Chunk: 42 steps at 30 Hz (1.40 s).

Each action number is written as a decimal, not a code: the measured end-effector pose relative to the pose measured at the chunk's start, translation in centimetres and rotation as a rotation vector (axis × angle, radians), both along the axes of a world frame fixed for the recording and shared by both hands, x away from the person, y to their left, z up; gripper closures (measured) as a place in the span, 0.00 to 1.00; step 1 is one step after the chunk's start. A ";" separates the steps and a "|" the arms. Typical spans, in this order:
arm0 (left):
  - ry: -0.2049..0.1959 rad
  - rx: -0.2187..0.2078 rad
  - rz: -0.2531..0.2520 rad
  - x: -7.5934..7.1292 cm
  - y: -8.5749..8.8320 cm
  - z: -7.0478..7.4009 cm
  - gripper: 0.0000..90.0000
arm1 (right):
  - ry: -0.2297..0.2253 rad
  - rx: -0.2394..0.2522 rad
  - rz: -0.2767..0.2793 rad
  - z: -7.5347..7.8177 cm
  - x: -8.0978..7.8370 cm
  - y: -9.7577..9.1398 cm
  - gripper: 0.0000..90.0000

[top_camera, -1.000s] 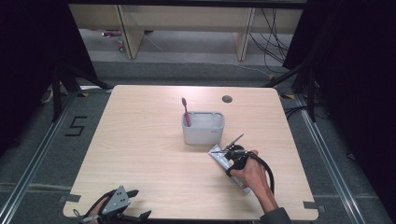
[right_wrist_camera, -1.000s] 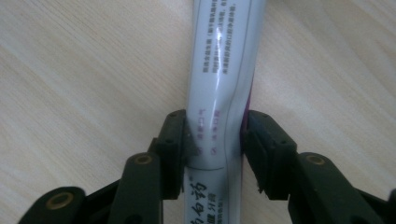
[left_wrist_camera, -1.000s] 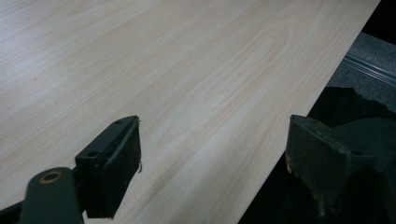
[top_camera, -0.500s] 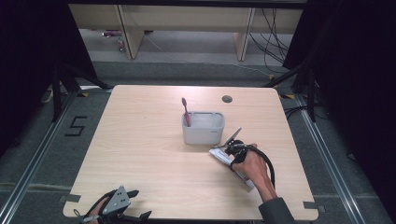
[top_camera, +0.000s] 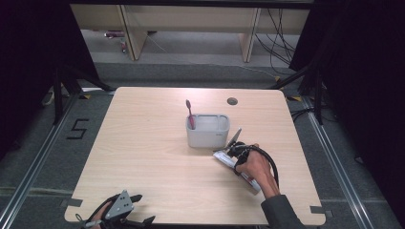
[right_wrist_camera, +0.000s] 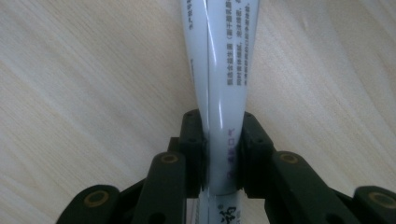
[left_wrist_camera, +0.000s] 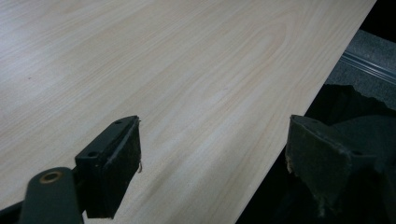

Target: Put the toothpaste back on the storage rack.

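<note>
A grey open-top holder (top_camera: 207,131) stands mid-table with a red toothbrush (top_camera: 189,113) upright in its left part. Just right of it and nearer to me, my right gripper (top_camera: 233,149) is shut on a white toothpaste tube (top_camera: 236,136), which slants up beside the holder's right wall. In the right gripper view the tube (right_wrist_camera: 219,70) runs straight up between the closed jaws of the gripper (right_wrist_camera: 222,154), above the wood. My left gripper (top_camera: 144,208) rests open at the table's front left edge, and its view shows the gripper (left_wrist_camera: 212,140) with nothing between its jaws.
A round cable hole (top_camera: 232,101) sits in the table near its far edge. Beyond the table are shelf legs and cables on the floor. In the left gripper view the table's edge (left_wrist_camera: 299,116) runs diagonally, with dark floor past it.
My right gripper has carried the tube a little farther from me, closer to the holder's right side. The left gripper has stayed put.
</note>
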<state>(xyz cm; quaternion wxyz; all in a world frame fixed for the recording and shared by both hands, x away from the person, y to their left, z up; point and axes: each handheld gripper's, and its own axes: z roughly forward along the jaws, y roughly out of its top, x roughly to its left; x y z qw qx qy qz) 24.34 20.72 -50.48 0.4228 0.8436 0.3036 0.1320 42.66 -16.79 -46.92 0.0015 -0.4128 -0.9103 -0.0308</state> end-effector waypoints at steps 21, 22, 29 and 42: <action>-0.009 0.029 -0.016 0.3 0.3 0.1 0.20 | -0.043 0.076 0.066 0.4 -0.9 -1.1 0.84; -0.005 0.002 -0.005 0.2 0.2 0.1 0.20 | -0.061 0.098 0.093 0.5 -1.1 -1.4 0.84; 0.002 0.007 -0.005 0.2 0.2 0.1 0.20 | -0.123 0.238 0.096 2.1 -2.7 -2.6 0.84; 0.007 0.000 0.001 0.2 0.3 0.1 0.20 | -0.280 0.410 0.058 4.3 -3.6 -3.5 0.84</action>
